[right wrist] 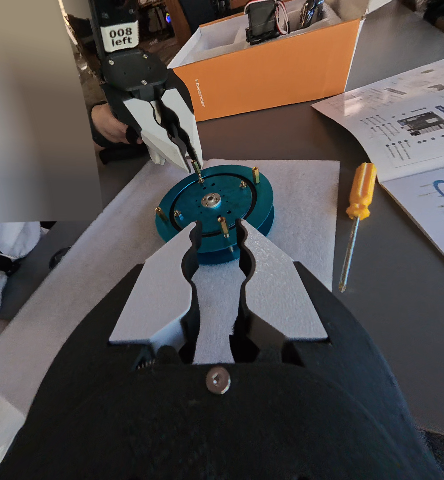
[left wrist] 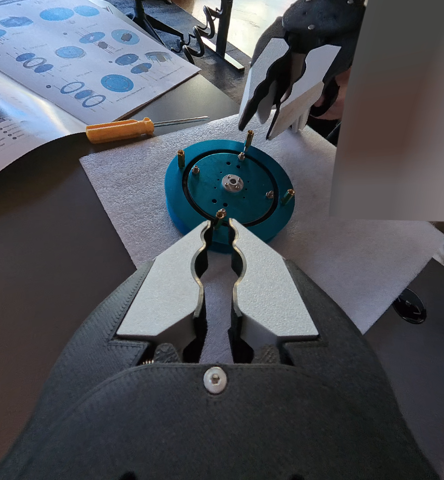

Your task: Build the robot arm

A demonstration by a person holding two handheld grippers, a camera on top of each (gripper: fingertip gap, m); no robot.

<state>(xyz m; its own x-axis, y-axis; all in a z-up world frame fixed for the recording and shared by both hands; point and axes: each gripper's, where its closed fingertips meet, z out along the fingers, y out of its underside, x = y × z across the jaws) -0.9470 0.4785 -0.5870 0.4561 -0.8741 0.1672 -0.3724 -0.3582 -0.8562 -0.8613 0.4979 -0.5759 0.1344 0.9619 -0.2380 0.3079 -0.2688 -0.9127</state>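
Observation:
A blue metal disc (left wrist: 241,197) with several upright brass standoffs and a silver centre hub (left wrist: 231,183) lies on a white foam sheet (left wrist: 127,181). My left gripper (left wrist: 220,222) stands at the disc's near edge. Its jaws are narrowly apart around one brass standoff (left wrist: 219,217), with a gap showing on the standoff's right side. In the right wrist view the left gripper (right wrist: 194,166) is at the far rim of the disc (right wrist: 231,197). My right gripper (right wrist: 217,222) is open and straddles another standoff (right wrist: 224,228) without touching it. It also shows in the left wrist view (left wrist: 256,132).
A yellow-handled screwdriver (right wrist: 361,189) lies on the dark table beside the foam, also visible in the left wrist view (left wrist: 119,128). An open manual (left wrist: 72,52) lies beyond it. An orange box (right wrist: 267,72) stands behind the disc. A black stand (left wrist: 223,33) is nearby. A person's hand (right wrist: 109,127) holds the left gripper. The gap from one gripper's tips to the other's is roughly 10 cm. My left tips are roughly 4 cm from the blue metal disc (left wrist: 241,197). My right wrist view (right wrist: 197,199) looks at it from another angle.

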